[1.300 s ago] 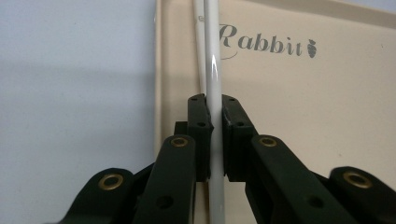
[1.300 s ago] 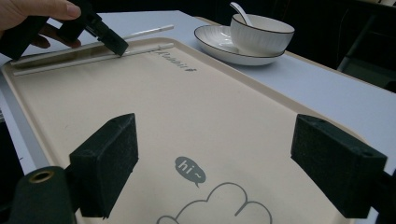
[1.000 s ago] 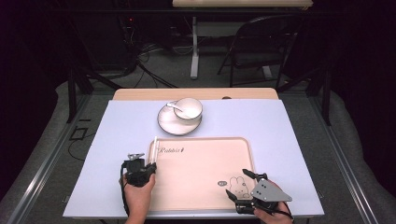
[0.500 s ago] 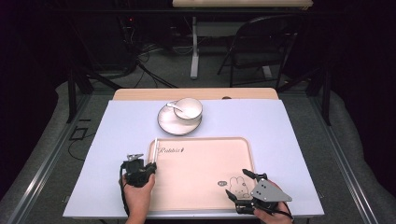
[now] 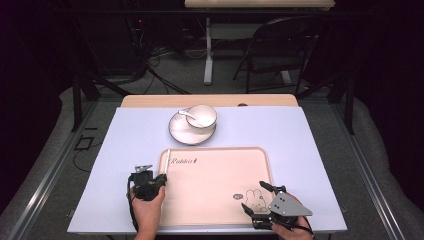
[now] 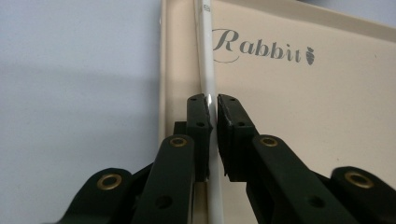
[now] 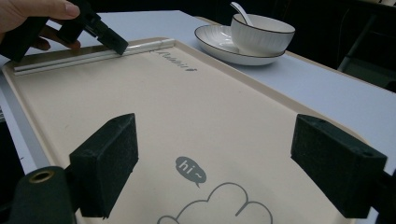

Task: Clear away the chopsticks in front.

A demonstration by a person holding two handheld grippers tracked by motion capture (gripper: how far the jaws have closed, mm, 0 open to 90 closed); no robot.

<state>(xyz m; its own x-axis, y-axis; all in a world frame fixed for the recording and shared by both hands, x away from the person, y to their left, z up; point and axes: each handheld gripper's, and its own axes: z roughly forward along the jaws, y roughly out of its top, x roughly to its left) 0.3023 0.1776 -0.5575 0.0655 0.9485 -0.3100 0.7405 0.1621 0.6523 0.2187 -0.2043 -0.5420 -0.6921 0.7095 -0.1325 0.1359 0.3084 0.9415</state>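
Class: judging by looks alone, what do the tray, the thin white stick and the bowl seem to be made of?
Tray: probably plastic, matte beige, printed lettering.
Thin white stick, clamped by the left gripper: smooth and glossy, perhaps plastic or metal; unclear.
Bowl: likely glazed ceramic, shiny white with a dark rim.

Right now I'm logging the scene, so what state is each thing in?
Left gripper: shut on the chopstick.
Chopstick: lying along the tray's left edge.
Right gripper: open, over the tray.
Tray: flat on the table.
Bowl: upright on its saucer, spoon inside.
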